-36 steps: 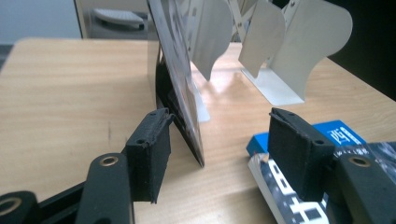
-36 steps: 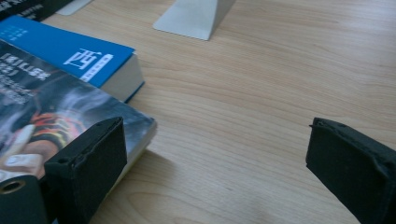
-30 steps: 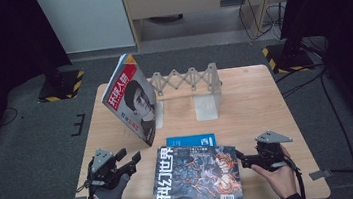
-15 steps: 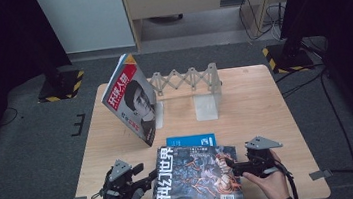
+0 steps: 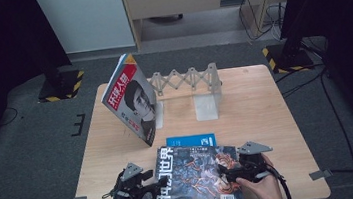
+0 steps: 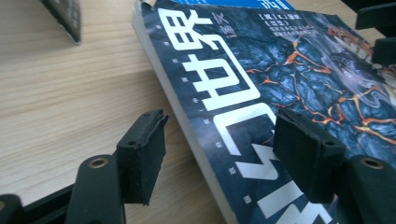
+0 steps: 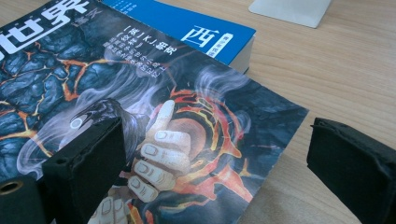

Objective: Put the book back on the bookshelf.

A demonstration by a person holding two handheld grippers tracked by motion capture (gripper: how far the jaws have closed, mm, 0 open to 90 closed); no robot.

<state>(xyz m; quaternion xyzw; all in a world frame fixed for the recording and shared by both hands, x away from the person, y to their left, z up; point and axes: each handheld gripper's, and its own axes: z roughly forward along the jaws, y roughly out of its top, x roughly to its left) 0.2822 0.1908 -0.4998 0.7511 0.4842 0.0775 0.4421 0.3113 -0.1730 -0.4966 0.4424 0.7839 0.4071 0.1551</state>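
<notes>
The dark magazine [image 5: 199, 176] lies flat at the near edge of the table [image 5: 255, 105], on top of a blue book [image 5: 190, 141] whose far end juts out beyond it. Its long axis runs away from the person, tilted slightly, so its two long edges face the two hands. The left gripper [image 5: 149, 181] stands at the spine edge; in the left gripper view the jaws straddle that edge, one pad over bare wood and one over the cover, wide apart, having just been opening, and pressing on nothing. The right gripper [image 5: 225, 174] sits at the opposite edge, over the cover's near right part; in the right gripper view its jaws are also wide, one above the cover, one above the table beyond the magazine's corner. Both tools are about equally near, each to its own edge. Farther back, another magazine [image 5: 130, 98] leans upright against a folding rack [image 5: 187, 80].
</notes>
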